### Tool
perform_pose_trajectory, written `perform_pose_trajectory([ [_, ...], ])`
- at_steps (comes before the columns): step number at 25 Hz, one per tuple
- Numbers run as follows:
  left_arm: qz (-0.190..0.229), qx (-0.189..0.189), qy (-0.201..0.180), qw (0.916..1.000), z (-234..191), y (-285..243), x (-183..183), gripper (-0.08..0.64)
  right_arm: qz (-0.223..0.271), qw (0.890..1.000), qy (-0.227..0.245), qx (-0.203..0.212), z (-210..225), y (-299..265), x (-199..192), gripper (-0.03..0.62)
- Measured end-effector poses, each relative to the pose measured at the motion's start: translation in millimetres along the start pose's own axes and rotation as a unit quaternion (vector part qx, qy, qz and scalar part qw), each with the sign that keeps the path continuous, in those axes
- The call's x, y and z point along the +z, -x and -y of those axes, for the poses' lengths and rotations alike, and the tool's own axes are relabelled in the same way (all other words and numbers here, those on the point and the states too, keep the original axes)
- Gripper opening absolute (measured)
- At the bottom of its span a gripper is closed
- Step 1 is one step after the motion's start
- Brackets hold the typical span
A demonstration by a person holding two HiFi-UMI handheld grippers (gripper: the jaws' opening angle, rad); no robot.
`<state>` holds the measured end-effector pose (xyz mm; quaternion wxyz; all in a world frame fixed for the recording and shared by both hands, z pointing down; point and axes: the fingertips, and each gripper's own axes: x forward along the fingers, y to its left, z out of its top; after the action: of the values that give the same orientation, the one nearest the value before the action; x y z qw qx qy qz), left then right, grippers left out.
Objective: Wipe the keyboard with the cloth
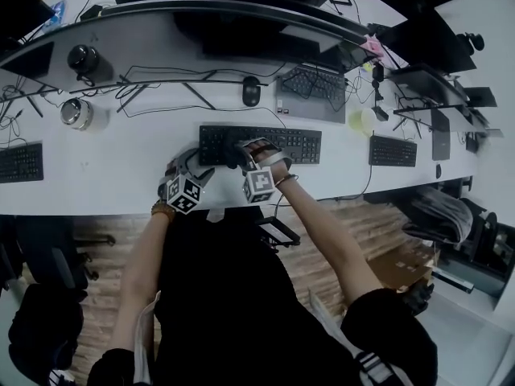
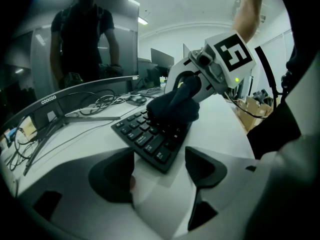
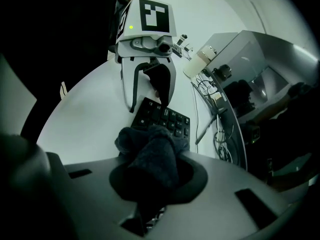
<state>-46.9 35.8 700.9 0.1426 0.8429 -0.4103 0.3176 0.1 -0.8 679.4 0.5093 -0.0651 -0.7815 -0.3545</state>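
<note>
Two hand-held grippers are working close together near the front edge of the white surface (image 1: 121, 167), about midway along it. The black keyboard (image 1: 298, 145) is lying there, parallel to that edge.

**State of the tools**
- The right hand-held gripper (image 3: 155, 181) is clamping the dark, bunched cloth (image 3: 145, 144) between its jaws. The cloth is bulging forward and pressing on the keys (image 2: 145, 139) at the left end of the keyboard.
- The left hand-held gripper (image 2: 159, 170) is holding nothing. Its jaws are standing apart, and the near left corner of the keyboard is lying in the gap ahead of them. Whether either jaw is touching the keyboard cannot be told.

**Hazards from this position**
1. Keyboard shift. Nothing is visibly pinning the keyboard, so a firm stroke is likely to be pushing it along the surface or toward the back edge instead of cleaning it.
2. Cloth loss. The wad is thick and loosely folded; drag across the key gaps may be pulling it out of the jaws.
3. Hard contact. If the cloth is riding up, bare jaw tips may be scraping or lifting keycaps.
4. Tool collision. Both hand-held grippers are sharing the same end of the keyboard, so a leftward stroke risks striking the open left jaws.
</note>
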Motion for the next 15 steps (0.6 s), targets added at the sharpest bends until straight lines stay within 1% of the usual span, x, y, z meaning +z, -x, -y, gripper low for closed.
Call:
perform_pose_trajectory([
  [15,0.000,-0.001,0.002,1.0000,-1,-2,0,0.314,0.042,0.999,0.020,0.016,10,-27,47,0.035],
])
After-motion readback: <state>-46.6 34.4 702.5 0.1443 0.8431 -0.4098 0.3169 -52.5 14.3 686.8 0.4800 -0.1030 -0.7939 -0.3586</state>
